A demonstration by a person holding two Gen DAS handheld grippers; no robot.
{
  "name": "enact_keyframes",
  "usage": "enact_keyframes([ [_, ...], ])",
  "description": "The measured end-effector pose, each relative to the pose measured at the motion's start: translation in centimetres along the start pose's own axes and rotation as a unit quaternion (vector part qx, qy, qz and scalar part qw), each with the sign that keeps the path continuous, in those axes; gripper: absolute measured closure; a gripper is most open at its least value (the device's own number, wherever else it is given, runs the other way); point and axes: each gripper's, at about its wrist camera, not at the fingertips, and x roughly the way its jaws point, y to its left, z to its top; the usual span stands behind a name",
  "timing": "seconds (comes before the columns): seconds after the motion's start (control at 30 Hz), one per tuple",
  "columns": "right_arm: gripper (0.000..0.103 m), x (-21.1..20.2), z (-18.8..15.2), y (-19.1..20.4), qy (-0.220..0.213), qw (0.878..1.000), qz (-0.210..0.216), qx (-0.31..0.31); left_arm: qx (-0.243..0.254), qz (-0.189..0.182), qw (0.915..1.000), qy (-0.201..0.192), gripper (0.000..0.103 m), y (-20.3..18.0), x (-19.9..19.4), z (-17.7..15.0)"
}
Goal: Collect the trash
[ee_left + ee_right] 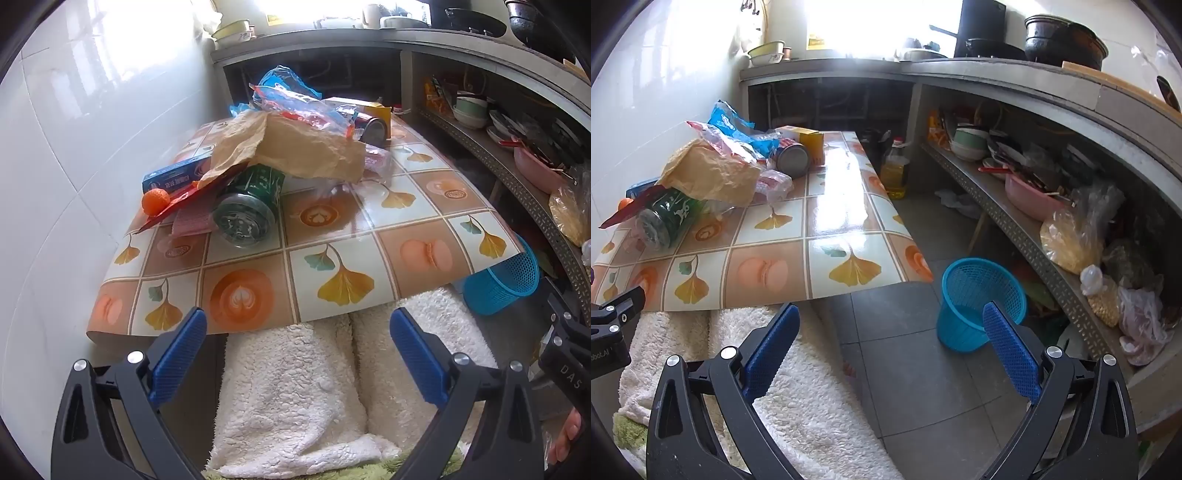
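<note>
My left gripper [297, 354] and right gripper [890, 349] both gape wide, holding nothing. The trash pile [280, 147] lies on the worktop [332, 236], left of the blue basket [979, 299] on the floor.

Window glare washes out the counter top [332, 35] at the back; items there unreadable. Paper bag [295, 147] covers the top of the green can [247, 210] and most of the blue box [173, 177]. Box text too small to read. Bin [502, 284] half hidden under the table edge [258, 325] in the left view. Shelf [1015, 218] clutter too dense to sort. Oil bottle [894, 170] base cut by the table corner. Both gripper bodies cropped at the frame bottom.
</note>
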Motion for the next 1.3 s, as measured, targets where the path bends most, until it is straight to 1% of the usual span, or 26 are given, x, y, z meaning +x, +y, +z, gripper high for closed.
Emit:
enact_keyframes([
  [1.3,0.008,-0.47,0.33,0.30,-0.003,1.000,-0.001,0.000,-0.001,0.002,1.0000,-0.003,0.006,0.16,0.00,0.28],
])
